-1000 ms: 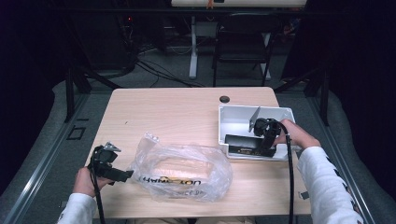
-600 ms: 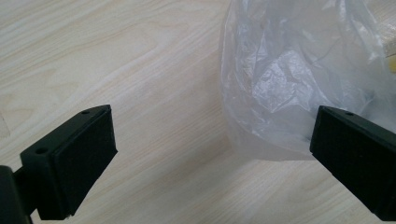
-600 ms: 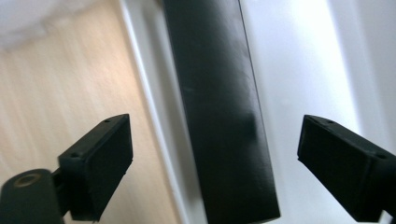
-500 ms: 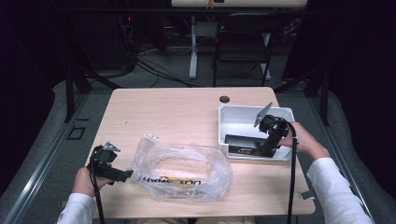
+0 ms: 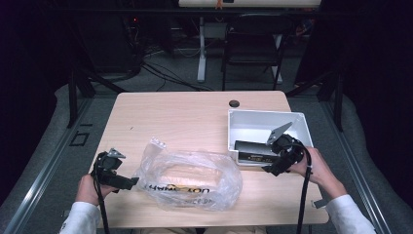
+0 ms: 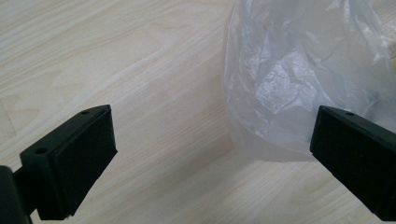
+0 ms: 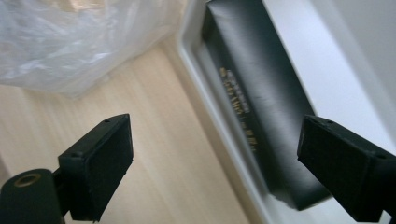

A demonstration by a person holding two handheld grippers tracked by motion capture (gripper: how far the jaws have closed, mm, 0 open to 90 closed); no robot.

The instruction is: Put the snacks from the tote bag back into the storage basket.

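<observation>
The gold lettering along the long matte-black rectangular box [image 7: 261, 98] is too blurred to read, and the tan block inside the crumpled clear plastic bag [image 5: 190, 178] shows as little more than a shape behind its printed film. That black box lies flat against the near wall of the white rectangular plastic bin [image 5: 292, 122] at the right side of the pale wood-grain counter [image 5: 185, 117], untouched, with the right hand-held gripper [image 5: 273, 165] just beside it at the bin's near rim, its jaws having just been opening and now spread wide with nothing between them. The left hand-held gripper [image 5: 127, 182] sits just beside the bag's left end with its jaws likewise wide apart and empty, while beyond the counter the room is dark, with cables on the floor and a black folding chair [image 5: 253, 51].
</observation>
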